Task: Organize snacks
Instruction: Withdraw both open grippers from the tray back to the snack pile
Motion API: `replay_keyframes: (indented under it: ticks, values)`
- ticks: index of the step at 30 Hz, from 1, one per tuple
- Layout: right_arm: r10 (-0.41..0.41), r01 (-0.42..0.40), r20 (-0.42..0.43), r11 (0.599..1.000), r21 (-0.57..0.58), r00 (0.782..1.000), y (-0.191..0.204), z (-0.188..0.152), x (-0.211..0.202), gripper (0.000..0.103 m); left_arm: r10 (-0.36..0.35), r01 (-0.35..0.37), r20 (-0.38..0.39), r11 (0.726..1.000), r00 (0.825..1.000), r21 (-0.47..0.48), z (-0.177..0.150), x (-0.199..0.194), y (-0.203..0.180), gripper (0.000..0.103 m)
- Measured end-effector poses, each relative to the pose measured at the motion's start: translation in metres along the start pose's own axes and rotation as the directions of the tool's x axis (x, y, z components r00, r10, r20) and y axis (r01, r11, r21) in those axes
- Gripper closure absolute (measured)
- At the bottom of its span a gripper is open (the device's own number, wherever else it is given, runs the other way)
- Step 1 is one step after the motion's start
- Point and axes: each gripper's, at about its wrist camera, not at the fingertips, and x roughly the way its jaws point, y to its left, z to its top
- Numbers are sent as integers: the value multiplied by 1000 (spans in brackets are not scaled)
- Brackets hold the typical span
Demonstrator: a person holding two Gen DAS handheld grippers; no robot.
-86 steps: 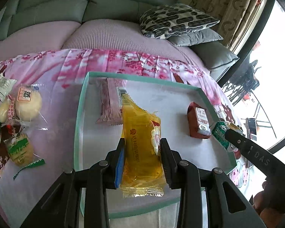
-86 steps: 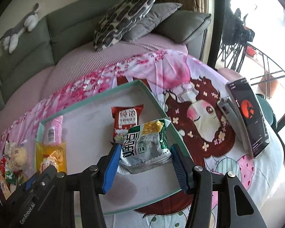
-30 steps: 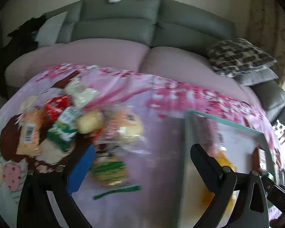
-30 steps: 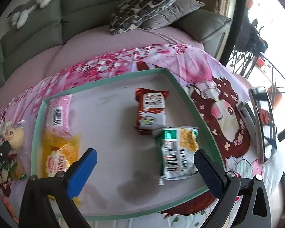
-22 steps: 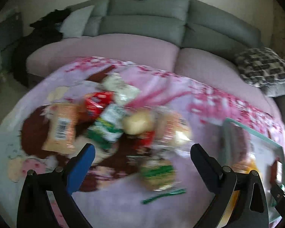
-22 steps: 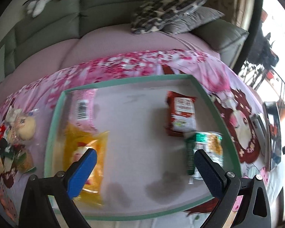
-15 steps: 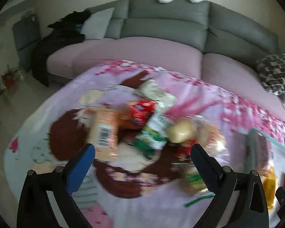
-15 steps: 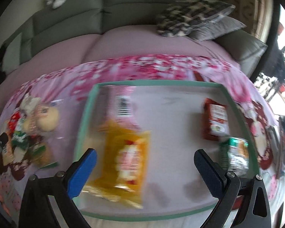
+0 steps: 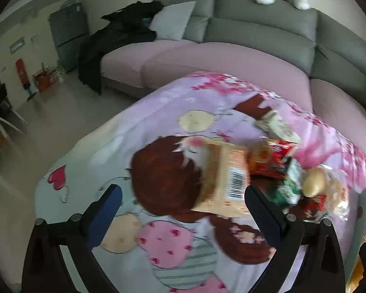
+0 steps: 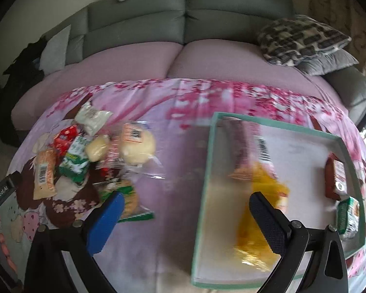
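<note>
While the left wrist view is smeared by motion, the left gripper (image 9: 181, 204) is plainly spread wide and empty, hovering over the cartoon-print cloth (image 9: 158, 146). Its right finger tip covers the near right corner of an orange packet (image 9: 224, 178) lying barcode-up; whether it touches cannot be told. Right of that packet the snack pile (image 9: 292, 175) blurs together: a red packet, a green-white one, a pale bun. Only a sliver of the tray (image 9: 364, 200) shows at the right edge, cut off by the frame.

Right wrist view: the right gripper (image 10: 185, 206) is likewise wide open, holding nothing, straddling the tray's left wall. Left finger sits over a wrapped green-labelled snack (image 10: 130, 199), partly hiding it. Inside the green-rimmed tray: pink packet (image 10: 244, 146) far left, yellow packet (image 10: 261, 217) near it, blurred and partly behind the right finger; red packet (image 10: 335, 179) and green packet (image 10: 347, 216) along the right wall. Remaining pile lies well left of the tray.
</note>
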Motion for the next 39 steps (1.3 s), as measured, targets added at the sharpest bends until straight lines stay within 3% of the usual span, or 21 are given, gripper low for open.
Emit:
replay_keyframes:
  ticks: [10,18,26,32,39]
  values:
    - [104,-104,12,994,-31,994,40,2,9,0,-4,4,-4,1000,1000,-26,5,4,19,3]
    - [126,-128,-30,990,-59,992,57,-4,28,0,-69,69,-21,997,997,17,5,7,7,3]
    - [119,-123,-105,992,-36,987,52,-13,47,0,-111,115,-62,991,992,61,-2,13,-10,3]
    - [138,-140,-125,990,-6,982,45,-15,52,0,-138,148,-98,985,986,95,-7,19,-21,3]
    - [174,-171,-118,985,39,978,35,-13,53,1,-200,210,-121,975,972,69,-11,23,-27,3]
